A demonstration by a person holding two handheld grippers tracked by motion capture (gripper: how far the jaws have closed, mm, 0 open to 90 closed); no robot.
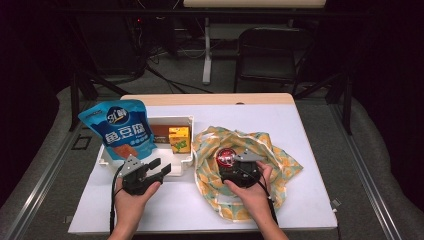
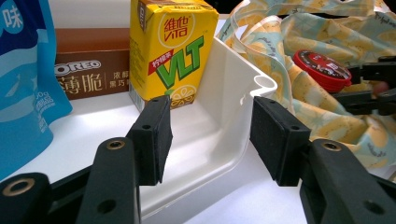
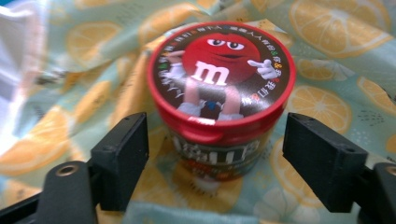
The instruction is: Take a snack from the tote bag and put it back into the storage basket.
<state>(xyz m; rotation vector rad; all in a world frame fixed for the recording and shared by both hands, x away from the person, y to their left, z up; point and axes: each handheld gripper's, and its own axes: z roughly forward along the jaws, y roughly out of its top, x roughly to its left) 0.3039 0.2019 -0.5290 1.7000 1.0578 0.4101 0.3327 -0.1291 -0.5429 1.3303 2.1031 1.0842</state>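
A: High view, left to right: blue pouch (image 1: 119,129) leaned on the white tray (image 1: 186,159), juice box (image 1: 180,139) stood inside, and the left gripper (image 1: 161,169) sat spread at the tray's corner, pinching nothing.

B: And the candy tub (image 3: 221,95)?

A: It stood on the lemon cloth (image 1: 280,156), right gripper (image 3: 215,158) spread around it, pads not touching. I'd have backed straight off so the pads didn't tip it.

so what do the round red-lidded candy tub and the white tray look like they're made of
Round red-lidded candy tub: probably plastic, with a glossy moulded lid rim and a printed label. White tray: likely hard plastic, smooth with a slight sheen, thin wall and a rolled rounded corner.
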